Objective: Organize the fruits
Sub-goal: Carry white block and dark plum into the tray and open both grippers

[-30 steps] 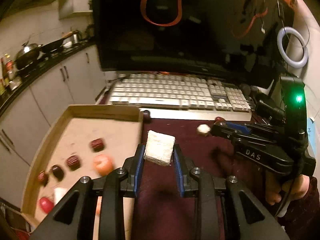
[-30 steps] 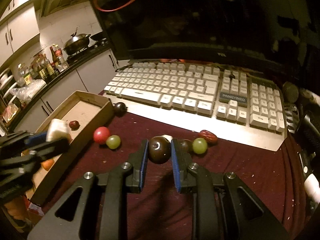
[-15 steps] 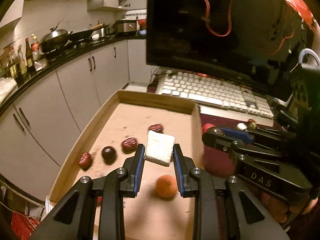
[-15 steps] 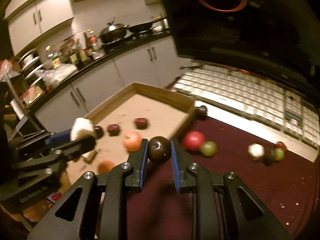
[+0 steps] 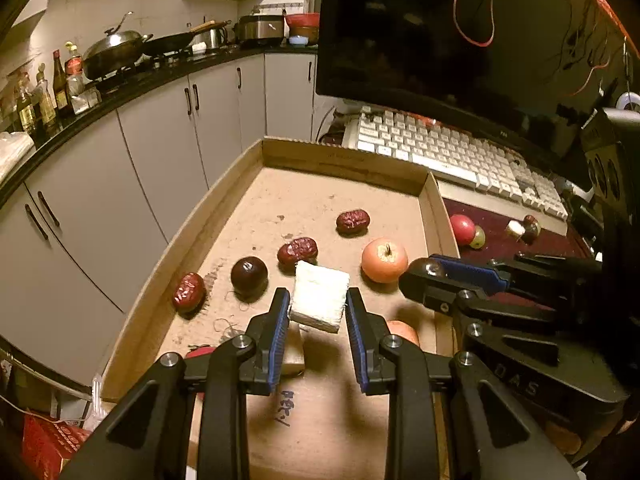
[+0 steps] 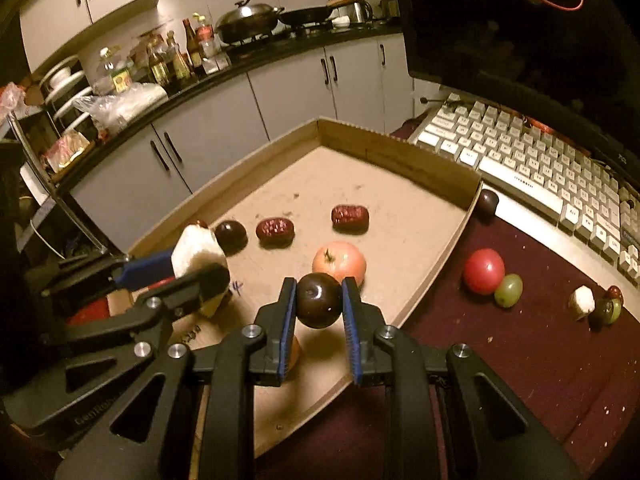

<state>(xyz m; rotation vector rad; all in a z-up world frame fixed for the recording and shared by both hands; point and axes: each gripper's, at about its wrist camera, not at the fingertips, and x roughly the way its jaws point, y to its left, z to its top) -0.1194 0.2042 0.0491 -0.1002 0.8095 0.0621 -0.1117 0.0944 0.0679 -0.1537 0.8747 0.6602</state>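
Observation:
My left gripper (image 5: 318, 304) is shut on a white fruit chunk (image 5: 319, 296) and holds it above the cardboard tray (image 5: 344, 160). My right gripper (image 6: 319, 298) is shut on a dark plum (image 6: 319, 300) above the tray's (image 6: 400, 148) right part. In the tray lie red dates (image 5: 352, 221), a dark plum (image 5: 249, 275) and an orange-red fruit (image 5: 384, 260). On the maroon mat (image 6: 520, 340) lie a red fruit (image 6: 483, 271), a green grape (image 6: 509, 289), a white chunk (image 6: 582, 300) and a dark plum (image 6: 487, 202).
A white keyboard (image 6: 552, 168) and a dark monitor (image 5: 460, 28) stand behind the mat. Grey kitchen cabinets (image 5: 160, 140) and a counter with pans and bottles lie beyond the tray's far edge.
Both grippers have moved left from the mat to above the tray, each still holding its fruit. The tray's fruits now lie closer below them.

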